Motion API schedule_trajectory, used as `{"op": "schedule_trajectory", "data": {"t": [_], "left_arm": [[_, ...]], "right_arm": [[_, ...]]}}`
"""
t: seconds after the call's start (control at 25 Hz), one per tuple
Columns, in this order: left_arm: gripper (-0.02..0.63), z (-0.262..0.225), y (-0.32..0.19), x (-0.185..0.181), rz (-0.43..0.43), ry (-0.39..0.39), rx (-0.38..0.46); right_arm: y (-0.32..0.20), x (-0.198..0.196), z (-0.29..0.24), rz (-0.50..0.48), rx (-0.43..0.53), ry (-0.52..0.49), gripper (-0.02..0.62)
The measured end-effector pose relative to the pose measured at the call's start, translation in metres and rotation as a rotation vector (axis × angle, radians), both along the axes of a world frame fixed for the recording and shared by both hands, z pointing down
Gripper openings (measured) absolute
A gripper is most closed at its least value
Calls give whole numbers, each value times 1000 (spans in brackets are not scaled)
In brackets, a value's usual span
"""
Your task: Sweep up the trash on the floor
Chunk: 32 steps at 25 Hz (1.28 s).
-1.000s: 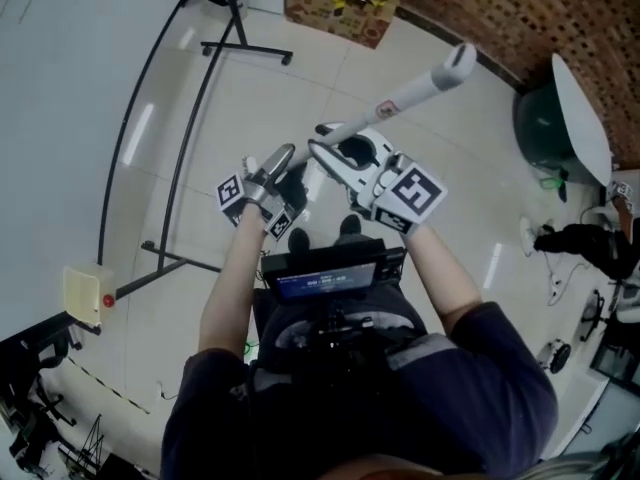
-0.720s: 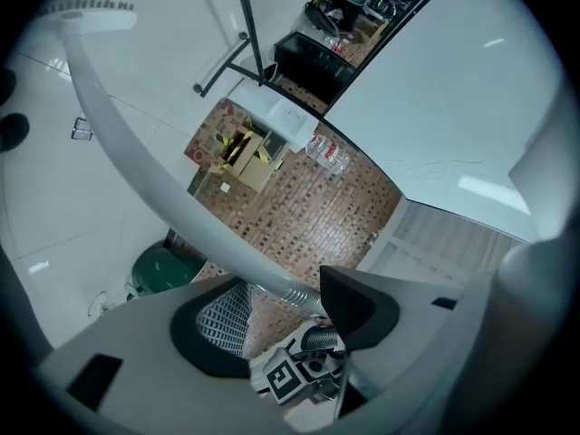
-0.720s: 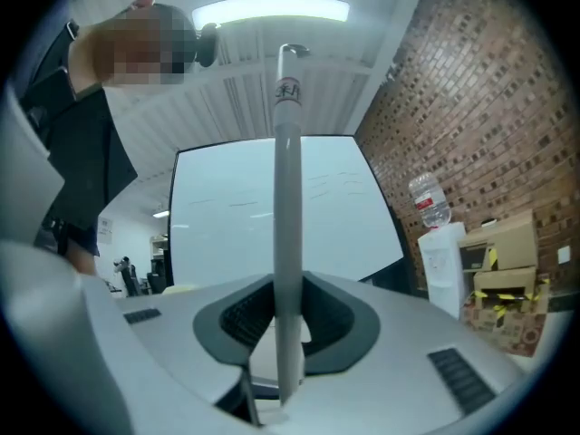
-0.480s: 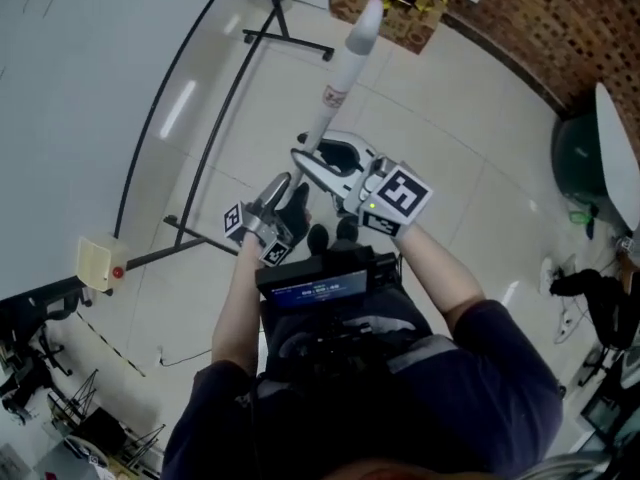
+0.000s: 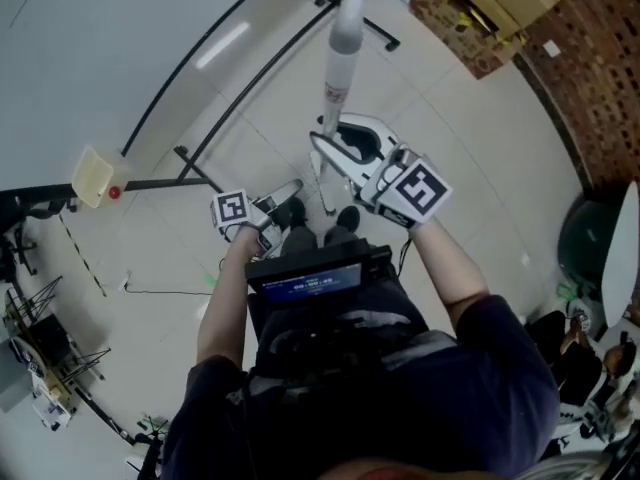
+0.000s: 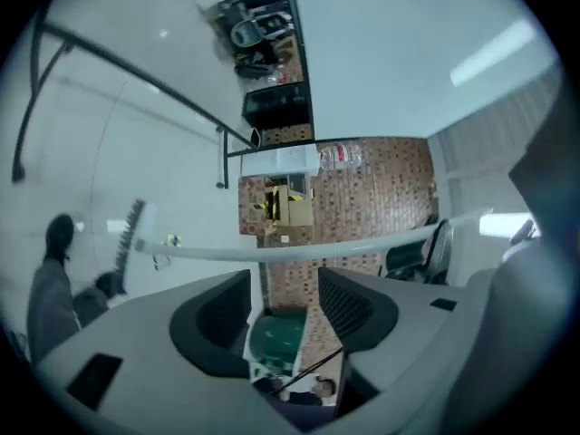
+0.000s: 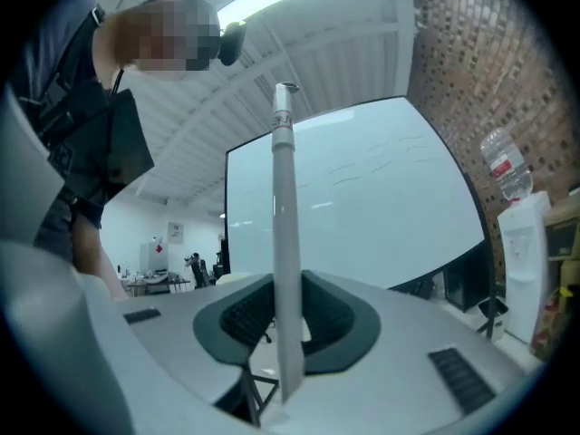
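Pale floor [image 5: 480, 168] lies open on my right, while stand legs [image 5: 250, 78] hem the left. My right gripper [image 5: 330, 140] clamps the broom handle [image 5: 340, 48] ahead of me. My left gripper [image 5: 285, 193] gapes empty just beside it.

Both forearms reach out ahead of the chest. The left tongs [image 5: 290, 189] sit low and close in, marker cube on top, jaws standing apart with nothing between them. The right tongs [image 5: 325, 141] ride higher and further out, jaws clamped on the white handle [image 5: 340, 58].
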<state>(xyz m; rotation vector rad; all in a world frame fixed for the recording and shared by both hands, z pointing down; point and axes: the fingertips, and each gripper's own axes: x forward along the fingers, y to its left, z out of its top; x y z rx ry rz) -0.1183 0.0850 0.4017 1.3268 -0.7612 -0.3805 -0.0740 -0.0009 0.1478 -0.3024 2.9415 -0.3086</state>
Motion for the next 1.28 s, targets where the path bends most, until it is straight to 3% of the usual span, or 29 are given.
{"op": "schedule_trajectory", "data": {"t": [0.16, 0.28, 0.36, 0.44, 0.64, 0.84, 1.04, 1.28], "left_arm": [[219, 1, -16, -21, 67, -333, 144], [219, -12, -43, -43, 155, -617, 288], [219, -27, -63, -52, 240, -750, 403], [219, -40, -80, -55, 337, -829, 523], [236, -48, -100, -52, 512, -880, 741], [237, -44, -116, -90, 602, -921, 820], [236, -30, -128, -169, 579, -959, 734], [236, -7, -96, -217, 521, -992, 571]], "right_arm": [[-7, -23, 30, -12, 55, 163, 101], [-15, -39, 36, -1, 72, 205, 100], [-23, -48, 38, 18, 75, 236, 101], [-37, -55, 41, 62, 77, 269, 101], [-62, -65, 55, 173, 36, 355, 100], [-71, -121, 64, 202, 18, 414, 100], [-92, -205, 89, 203, 32, 534, 98], [-102, -255, 144, 133, 45, 656, 97]]}}
